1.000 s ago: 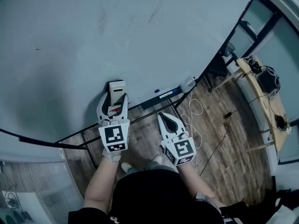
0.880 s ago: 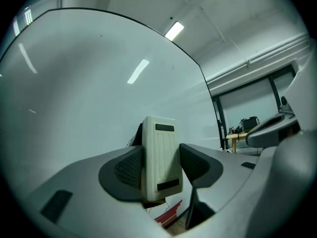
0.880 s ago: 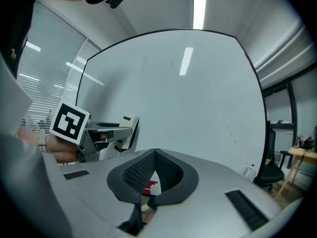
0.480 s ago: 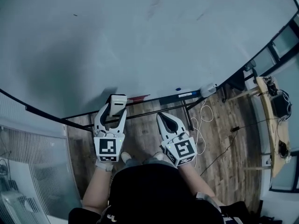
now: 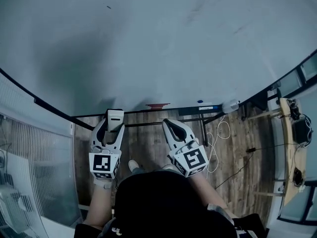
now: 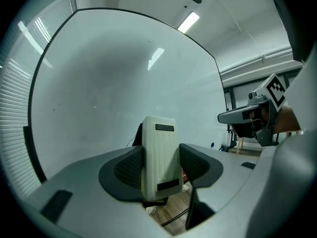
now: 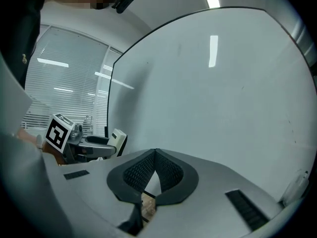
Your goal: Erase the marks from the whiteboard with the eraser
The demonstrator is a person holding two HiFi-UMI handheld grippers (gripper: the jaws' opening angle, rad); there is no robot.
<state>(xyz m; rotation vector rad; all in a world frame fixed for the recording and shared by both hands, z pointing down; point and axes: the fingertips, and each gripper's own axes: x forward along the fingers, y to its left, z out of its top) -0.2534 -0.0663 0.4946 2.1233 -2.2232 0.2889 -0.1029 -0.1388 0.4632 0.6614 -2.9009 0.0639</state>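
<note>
The big whiteboard (image 5: 148, 43) fills the upper head view, with a few faint short marks (image 5: 195, 8) high up. My left gripper (image 5: 114, 122) is shut on a white block eraser (image 5: 115, 118), held just below the board's bottom edge, apart from the surface. In the left gripper view the eraser (image 6: 158, 155) stands upright between the dark pads, the whiteboard (image 6: 114, 83) behind it. My right gripper (image 5: 166, 124) hangs beside it, shut and empty; its pads (image 7: 143, 170) meet in front of the whiteboard (image 7: 213, 93). The eraser (image 7: 118, 140) shows at that view's left.
The board's tray holds a red marker (image 5: 157, 105), a blue marker (image 5: 200, 103) and a white object (image 5: 230, 106). Cables (image 5: 220, 133) lie on the wooden floor under the stand. A wooden table (image 5: 289, 133) is at the right, blinds (image 5: 34, 167) at the left.
The left gripper with the eraser has come down off the board's lower part and drifted left, now below the bottom edge. The head view has swung left. The right gripper has barely moved.
</note>
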